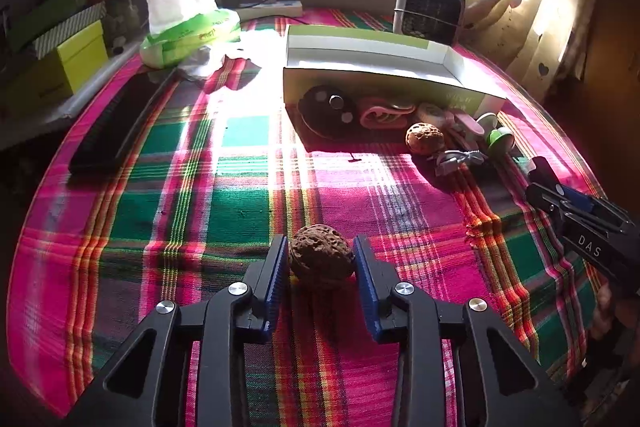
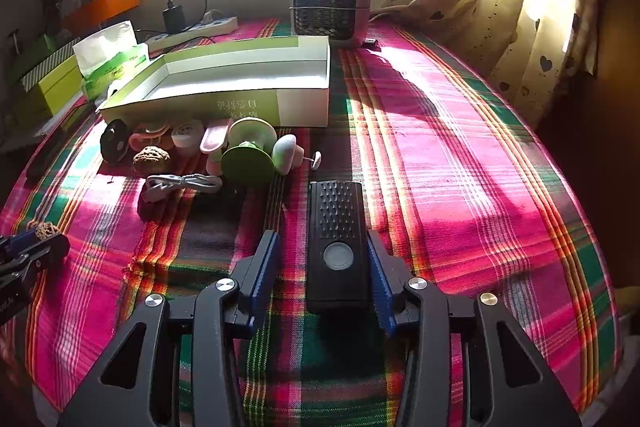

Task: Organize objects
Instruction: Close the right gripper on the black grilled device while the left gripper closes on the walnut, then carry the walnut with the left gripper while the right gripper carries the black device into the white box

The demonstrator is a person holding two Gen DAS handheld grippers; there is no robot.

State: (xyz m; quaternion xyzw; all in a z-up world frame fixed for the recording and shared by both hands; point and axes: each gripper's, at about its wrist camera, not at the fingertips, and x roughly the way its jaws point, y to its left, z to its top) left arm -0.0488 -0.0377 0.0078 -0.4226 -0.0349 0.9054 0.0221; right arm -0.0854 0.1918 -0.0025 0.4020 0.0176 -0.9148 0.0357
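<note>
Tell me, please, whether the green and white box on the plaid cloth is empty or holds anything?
Empty: the box shows only its bare white floor in both views.

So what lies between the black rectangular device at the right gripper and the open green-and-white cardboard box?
In the right wrist view, mostly bare plaid cloth separates the black rectangular device from the open green-and-white cardboard box; only a small white pin lies there.

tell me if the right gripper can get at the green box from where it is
Probably yes. The right gripper has a black remote between its jaws, but only open cloth lies between it and the green box.
</note>
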